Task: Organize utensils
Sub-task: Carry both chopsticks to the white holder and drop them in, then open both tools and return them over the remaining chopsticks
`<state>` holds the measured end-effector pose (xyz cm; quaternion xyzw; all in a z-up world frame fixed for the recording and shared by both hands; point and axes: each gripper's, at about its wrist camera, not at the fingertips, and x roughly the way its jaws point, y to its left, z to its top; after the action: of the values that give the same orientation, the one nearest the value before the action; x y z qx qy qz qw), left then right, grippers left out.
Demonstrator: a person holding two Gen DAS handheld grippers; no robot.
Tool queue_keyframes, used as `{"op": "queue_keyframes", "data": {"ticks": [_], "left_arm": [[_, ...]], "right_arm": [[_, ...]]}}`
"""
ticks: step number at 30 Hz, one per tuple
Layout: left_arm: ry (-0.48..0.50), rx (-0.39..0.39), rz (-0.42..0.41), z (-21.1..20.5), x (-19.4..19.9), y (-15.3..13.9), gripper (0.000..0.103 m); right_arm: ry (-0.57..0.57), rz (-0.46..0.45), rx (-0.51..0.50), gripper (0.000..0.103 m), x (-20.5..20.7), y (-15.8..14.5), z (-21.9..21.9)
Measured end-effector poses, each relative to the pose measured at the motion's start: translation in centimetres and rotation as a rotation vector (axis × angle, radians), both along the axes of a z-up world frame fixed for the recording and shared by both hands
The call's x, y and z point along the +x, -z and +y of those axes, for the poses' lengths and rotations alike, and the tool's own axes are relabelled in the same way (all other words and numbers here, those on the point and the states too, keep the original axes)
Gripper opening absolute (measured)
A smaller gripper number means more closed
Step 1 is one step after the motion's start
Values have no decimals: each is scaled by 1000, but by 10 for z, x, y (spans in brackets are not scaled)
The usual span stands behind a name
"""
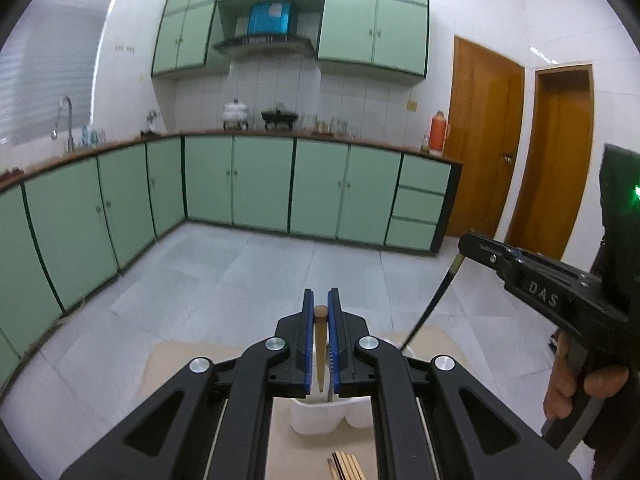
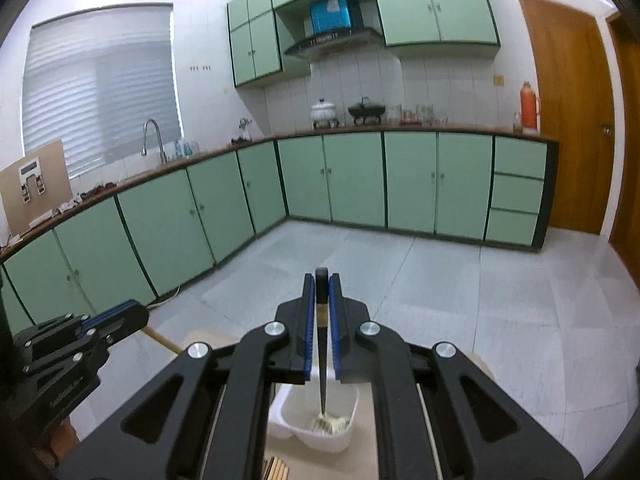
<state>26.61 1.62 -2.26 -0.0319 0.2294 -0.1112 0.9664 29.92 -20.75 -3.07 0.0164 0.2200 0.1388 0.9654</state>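
Utensils stand in both claws, each one held with its long side up and down. The left claw [image 1: 321, 312] is squeezed tight on a wooden-handled utensil [image 1: 320, 344]. Its round brown top pokes up between the blue pads [image 1: 307, 344], and its thin end points down into a white holder [image 1: 320, 416]. The right claw [image 2: 321, 292] is squeezed tight on a black-handled fork [image 2: 322, 360]. The black top sticks up just past the claw's tips. The fork's prongs point down and sit inside the white holder [image 2: 352, 408], near its bottom.

The white holder rests on a light brown worktop [image 1: 172, 364], right under both claws. A small bunch of wooden sticks [image 1: 346, 466] lies flat on the worktop, closer than the holder.

From the left view, the right claw [image 1: 464, 242] comes in from the side, with the dark fork [image 1: 432, 304] hanging down at a slant. A hand [image 1: 576, 388] grips its handle.

Green cabinets [image 2: 360, 176] and a pale floor [image 2: 480, 300] fill the room behind.
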Motion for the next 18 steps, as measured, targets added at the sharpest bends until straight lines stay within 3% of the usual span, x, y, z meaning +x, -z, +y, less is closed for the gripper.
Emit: {"op": "queue_keyframes", "data": {"ticks": [4,8,13,18], "left_arm": [[-6,-6,-7,6,-9,2,15],[-33,-5,-26,17,-26,-2,27],[-66,16,-43,26,-61,1,43],[-80,32,-3,33,-107,33,48]], "right_arm": [[27,-18,-3,33,-14,7,-5],[62,-41,13,37,-39,6,-21],[102,-81,1,56,-84,16,-35],[125,-75,-36,60,-143,51,-37]]}}
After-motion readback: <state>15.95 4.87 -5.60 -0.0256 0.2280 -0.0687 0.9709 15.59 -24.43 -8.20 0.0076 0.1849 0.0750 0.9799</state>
